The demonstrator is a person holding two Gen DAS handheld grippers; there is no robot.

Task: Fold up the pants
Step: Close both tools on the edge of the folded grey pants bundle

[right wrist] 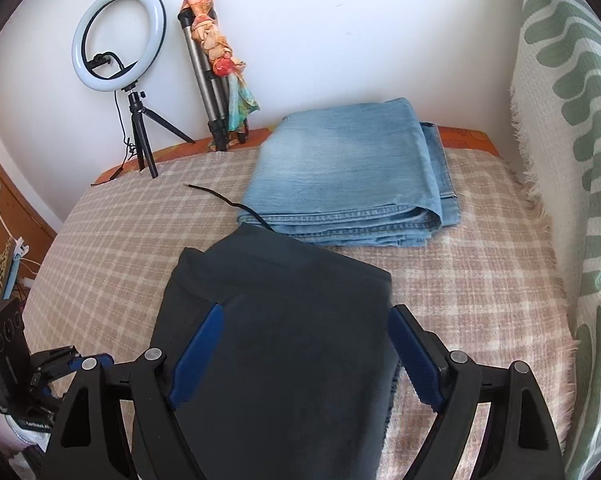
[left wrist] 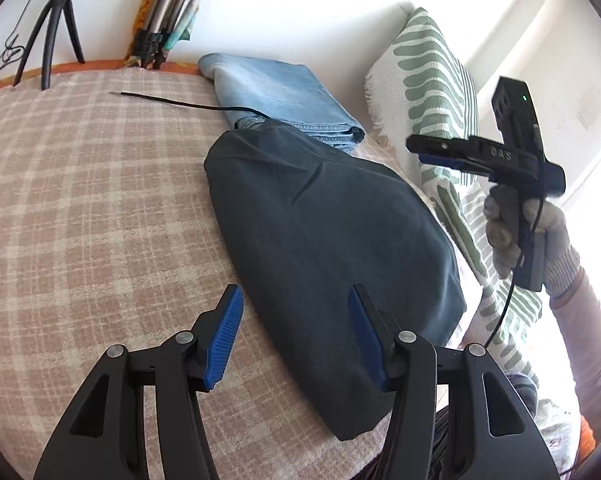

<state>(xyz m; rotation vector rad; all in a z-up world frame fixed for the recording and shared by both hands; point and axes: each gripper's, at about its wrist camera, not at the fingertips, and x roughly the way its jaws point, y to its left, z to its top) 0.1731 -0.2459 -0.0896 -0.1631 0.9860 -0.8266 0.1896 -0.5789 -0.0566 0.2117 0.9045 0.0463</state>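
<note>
We find the dark pants (right wrist: pixel 276 340) lying folded on the checked bedcover (left wrist: pixel 80 200), their far end touching the folded jeans (right wrist: pixel 348 172) stacked toward the wall. Our left gripper (left wrist: pixel 296 336) hangs above the near edge of the pants with jaws parted to a middling gap and nothing between them; its pads (left wrist: pixel 224 336) are clear of the cloth. Our right gripper (right wrist: pixel 304 356) stands with jaws wide, also empty, over the middle of the pants. In the left view it appears raised off to the side in a gloved hand (left wrist: pixel 516 232), well apart from the cloth. With both grippers off the fabric, the fold appears complete and the bundle left to rest. A black cord (right wrist: pixel 228 200) runs under the jeans' corner and could snag a later lift.
</note>
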